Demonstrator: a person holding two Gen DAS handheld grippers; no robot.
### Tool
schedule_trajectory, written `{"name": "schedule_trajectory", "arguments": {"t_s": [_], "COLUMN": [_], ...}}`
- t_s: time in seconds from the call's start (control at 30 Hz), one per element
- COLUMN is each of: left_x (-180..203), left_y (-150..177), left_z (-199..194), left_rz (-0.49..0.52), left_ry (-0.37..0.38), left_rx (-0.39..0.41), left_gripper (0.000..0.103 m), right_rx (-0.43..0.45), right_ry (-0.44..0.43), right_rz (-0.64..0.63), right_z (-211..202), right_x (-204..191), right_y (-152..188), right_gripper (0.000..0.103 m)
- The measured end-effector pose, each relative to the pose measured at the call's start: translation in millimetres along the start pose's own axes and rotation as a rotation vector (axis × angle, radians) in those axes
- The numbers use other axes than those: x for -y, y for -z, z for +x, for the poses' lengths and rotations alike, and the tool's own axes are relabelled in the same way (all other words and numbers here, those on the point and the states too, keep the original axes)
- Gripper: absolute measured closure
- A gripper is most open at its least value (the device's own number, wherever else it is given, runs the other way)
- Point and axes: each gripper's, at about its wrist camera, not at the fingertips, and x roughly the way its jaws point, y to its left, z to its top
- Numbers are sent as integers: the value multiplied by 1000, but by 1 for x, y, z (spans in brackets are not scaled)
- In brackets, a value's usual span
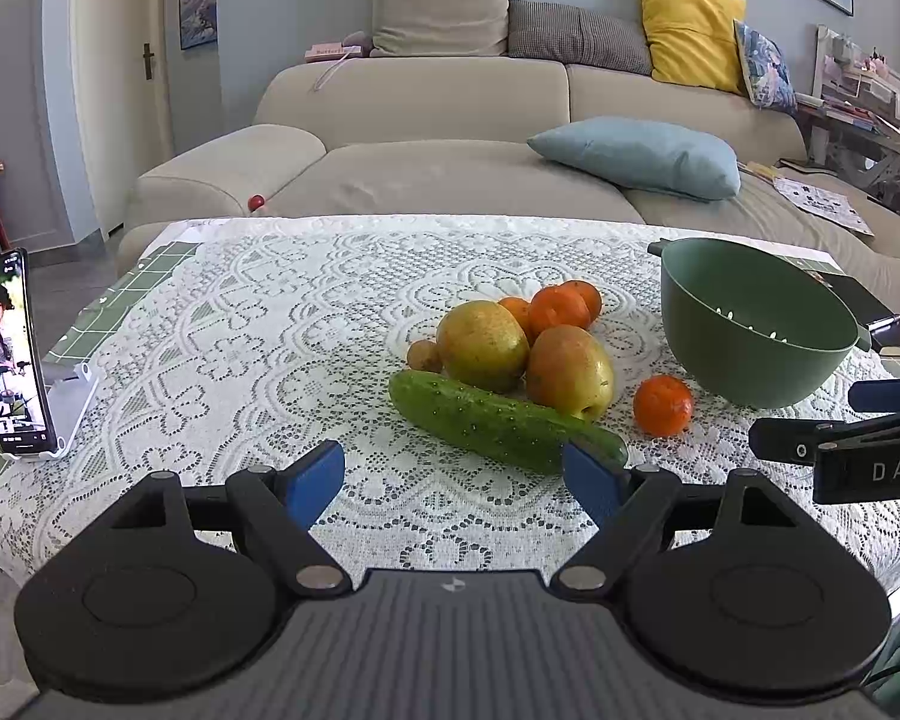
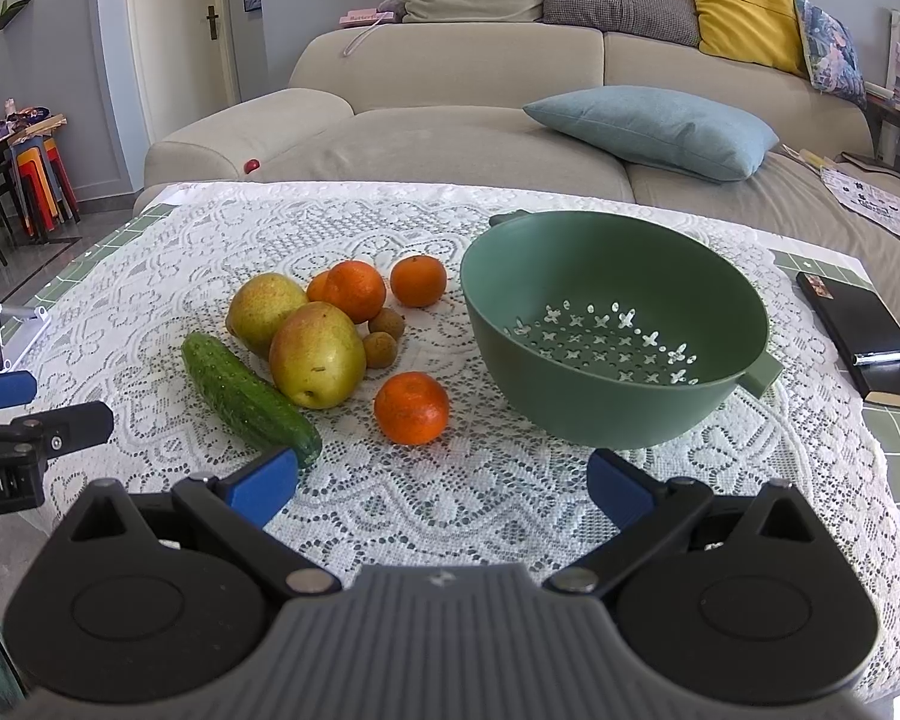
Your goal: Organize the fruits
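A lace-covered surface point(image 2: 450, 480) holds piled fruit point(image 2: 318, 354) at centre-left, a green colander point(image 2: 618, 396) to its right — both tools, left point(image 1: 453, 474) and right point(image 2: 444, 483), spread wide, empty.

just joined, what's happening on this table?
Nothing is held yet. Both tongs, left and right, hover open over the lace cloth. The fruit lies in a loose pile: two pears, several oranges, small brown fruits and a cucumber. The green colander beside them is empty.
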Motion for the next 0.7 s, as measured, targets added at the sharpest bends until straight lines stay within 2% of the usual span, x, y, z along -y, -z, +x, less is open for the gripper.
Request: {"name": "schedule_trajectory", "arguments": {"t_s": [0.7], "left_x": [0], "left_y": [6], "left_z": [3], "left_rz": [11], "left_ry": [1], "left_rx": [-12], "left_gripper": [6], "right_rx": [-1], "right_ry": [-1], "right_rz": [-3], "right_z": [0], "right_x": [-1], "right_y": [1], "right_gripper": [4]}}
